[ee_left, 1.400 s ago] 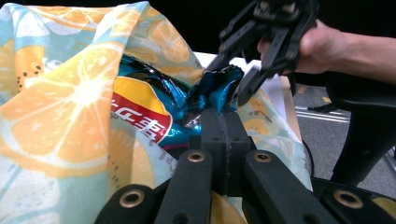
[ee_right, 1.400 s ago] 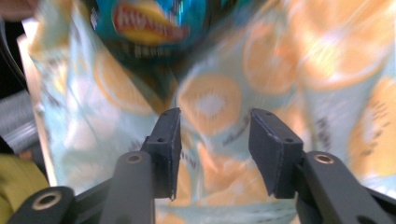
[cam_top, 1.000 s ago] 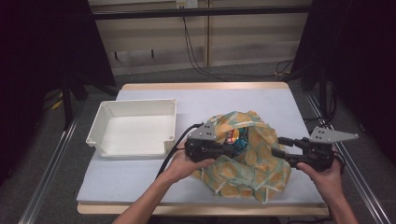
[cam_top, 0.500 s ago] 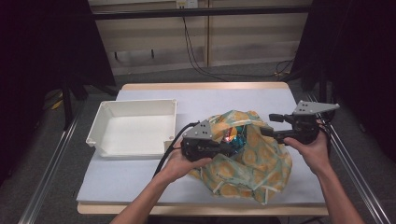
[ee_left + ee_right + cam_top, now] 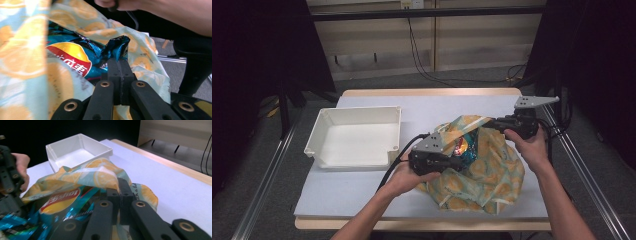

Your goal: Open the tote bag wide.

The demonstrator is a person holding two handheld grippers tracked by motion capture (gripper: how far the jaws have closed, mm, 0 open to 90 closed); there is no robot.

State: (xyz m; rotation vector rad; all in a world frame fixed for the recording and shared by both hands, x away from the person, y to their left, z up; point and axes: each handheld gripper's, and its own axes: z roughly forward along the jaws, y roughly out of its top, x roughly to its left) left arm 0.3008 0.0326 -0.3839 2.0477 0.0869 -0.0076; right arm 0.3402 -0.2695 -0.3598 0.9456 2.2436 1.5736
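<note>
A cloth bag printed with orange slices lies on the table's right half. A teal chip packet pokes out of its mouth. My left gripper reaches in from the left. Its jaws are shut on a crumpled corner of the chip packet, as the left gripper view shows up close. My right gripper is at the bag's far right rim. Its jaws have just been closing and now pinch the bag fabric at the right gripper tips, above the chip packet.
An empty white tray stands on the left half of the pale table; the tray is also seen beyond the bag. Metal rails run along both sides of the table, and cables hang at the back wall.
My right gripper moved from the bag's near right side to its far rim and shut on the fabric, lifting that edge. The left gripper kept its hold on the packet.
</note>
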